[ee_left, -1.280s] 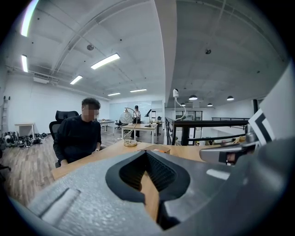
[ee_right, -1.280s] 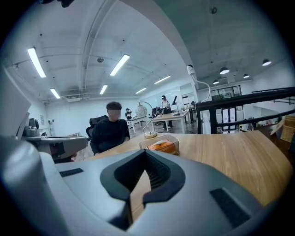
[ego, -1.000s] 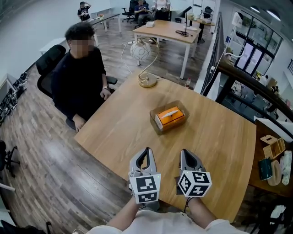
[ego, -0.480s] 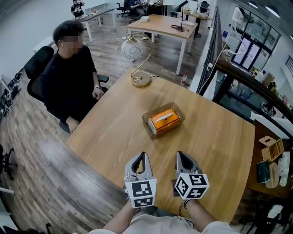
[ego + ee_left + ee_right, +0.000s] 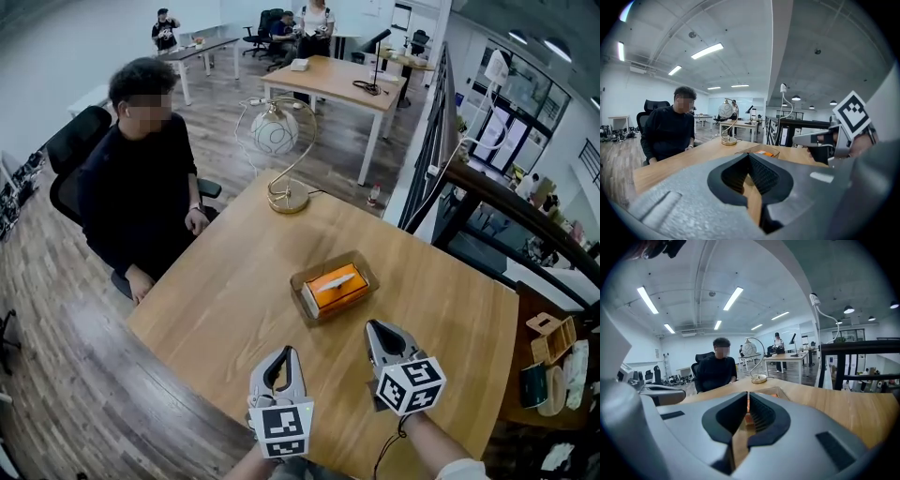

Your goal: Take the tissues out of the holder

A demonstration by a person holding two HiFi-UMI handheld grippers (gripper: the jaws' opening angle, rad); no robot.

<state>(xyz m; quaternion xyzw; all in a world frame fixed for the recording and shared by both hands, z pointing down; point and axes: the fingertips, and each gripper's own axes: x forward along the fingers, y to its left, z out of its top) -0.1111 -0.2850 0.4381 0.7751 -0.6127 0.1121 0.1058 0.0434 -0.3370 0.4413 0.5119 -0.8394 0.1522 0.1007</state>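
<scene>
A wooden holder (image 5: 298, 280) stands near the middle of the wooden table, with an orange tissue pack (image 5: 336, 287) in it and a white tissue peeking from the pack's slot. My left gripper (image 5: 282, 354) hovers over the table's near edge, shut and empty, well short of the holder. Further forward, my right gripper (image 5: 376, 327) is also shut and empty, a short way in front of the holder's near right corner. The left gripper view looks past its closed jaws to the holder (image 5: 757, 150) and the right gripper (image 5: 812, 139). Straight ahead in the right gripper view sits the holder (image 5: 782, 392).
A person in black (image 5: 141, 178) sits at the table's left side, one hand at its edge. A gold arc lamp with a glass globe (image 5: 281, 155) stands at the table's far corner. A dark railing (image 5: 487, 197) and a shelf with small items (image 5: 553, 352) lie to the right.
The head view has shifted, so the holder sits lower and nearer. My right gripper has moved forward toward the holder; the left one has stayed back near the table's edge. Both stayed shut.
</scene>
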